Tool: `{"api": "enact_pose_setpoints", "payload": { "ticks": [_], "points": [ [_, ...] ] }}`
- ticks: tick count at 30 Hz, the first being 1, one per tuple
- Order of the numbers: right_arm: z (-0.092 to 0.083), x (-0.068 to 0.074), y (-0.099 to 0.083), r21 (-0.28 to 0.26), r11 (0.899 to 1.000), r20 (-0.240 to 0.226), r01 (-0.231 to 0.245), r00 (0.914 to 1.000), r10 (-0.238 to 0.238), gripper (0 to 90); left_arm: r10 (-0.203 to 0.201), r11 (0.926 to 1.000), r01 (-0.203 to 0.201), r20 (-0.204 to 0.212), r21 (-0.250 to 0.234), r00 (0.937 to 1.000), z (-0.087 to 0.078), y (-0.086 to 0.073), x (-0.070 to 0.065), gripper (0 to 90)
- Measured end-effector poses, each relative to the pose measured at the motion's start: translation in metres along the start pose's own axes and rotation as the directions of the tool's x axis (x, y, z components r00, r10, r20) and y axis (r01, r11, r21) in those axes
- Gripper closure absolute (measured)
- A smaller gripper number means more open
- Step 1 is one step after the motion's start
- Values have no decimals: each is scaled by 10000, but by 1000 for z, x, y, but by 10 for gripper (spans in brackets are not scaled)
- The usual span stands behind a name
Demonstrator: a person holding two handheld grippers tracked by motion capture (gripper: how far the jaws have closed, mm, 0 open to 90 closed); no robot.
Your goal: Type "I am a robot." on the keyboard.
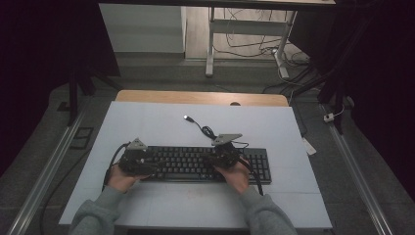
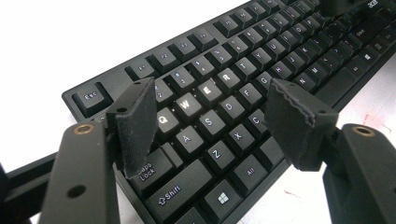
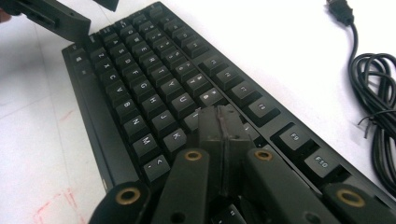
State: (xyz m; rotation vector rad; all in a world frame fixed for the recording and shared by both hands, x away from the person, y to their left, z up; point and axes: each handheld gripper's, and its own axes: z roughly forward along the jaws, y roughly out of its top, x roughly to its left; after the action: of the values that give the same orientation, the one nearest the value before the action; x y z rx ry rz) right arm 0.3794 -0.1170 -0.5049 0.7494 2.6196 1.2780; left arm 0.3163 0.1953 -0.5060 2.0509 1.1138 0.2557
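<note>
A black keyboard [image 1: 195, 164] lies across the middle of the white table, in front of the person. My left gripper [image 1: 149, 166] hovers over the keyboard's left end. In the left gripper view its jaws [image 2: 210, 107] stand wide open above the Q, W, A and S keys [image 2: 196, 116] with nothing between them. My right gripper [image 1: 218, 159] is over the right half of the letter keys. In the right gripper view its pads [image 3: 219, 121] are pressed together, empty, with their tips low over the keys right of U and K [image 3: 140, 79]. I cannot tell whether they touch a key.
The keyboard's black cable [image 1: 205, 129] lies coiled on the table behind it, ending in a loose USB plug [image 1: 187, 117]; the coil [image 3: 378, 102] is just right of the function keys. The table's wooden far edge [image 1: 200, 97] lies beyond. Metal rails run along both sides.
</note>
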Motion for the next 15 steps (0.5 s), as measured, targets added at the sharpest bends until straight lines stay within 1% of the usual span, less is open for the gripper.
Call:
{"api": "enact_pose_setpoints", "payload": {
  "ticks": [4,11,15],
  "points": [
    [6,0,0,169,9998,17,65,10000,-65,900,8,10000,-8,-3,-5,10000,1,0,0,342],
    [13,1,1,217,9997,-3,134,9999,-134,899,13,10000,-13,9,11,10000,1,0,0,341],
    [16,1,1,276,9995,92,123,9999,-126,899,48,10000,-48,1,39,10000,1,0,0,340]
  ]
}}
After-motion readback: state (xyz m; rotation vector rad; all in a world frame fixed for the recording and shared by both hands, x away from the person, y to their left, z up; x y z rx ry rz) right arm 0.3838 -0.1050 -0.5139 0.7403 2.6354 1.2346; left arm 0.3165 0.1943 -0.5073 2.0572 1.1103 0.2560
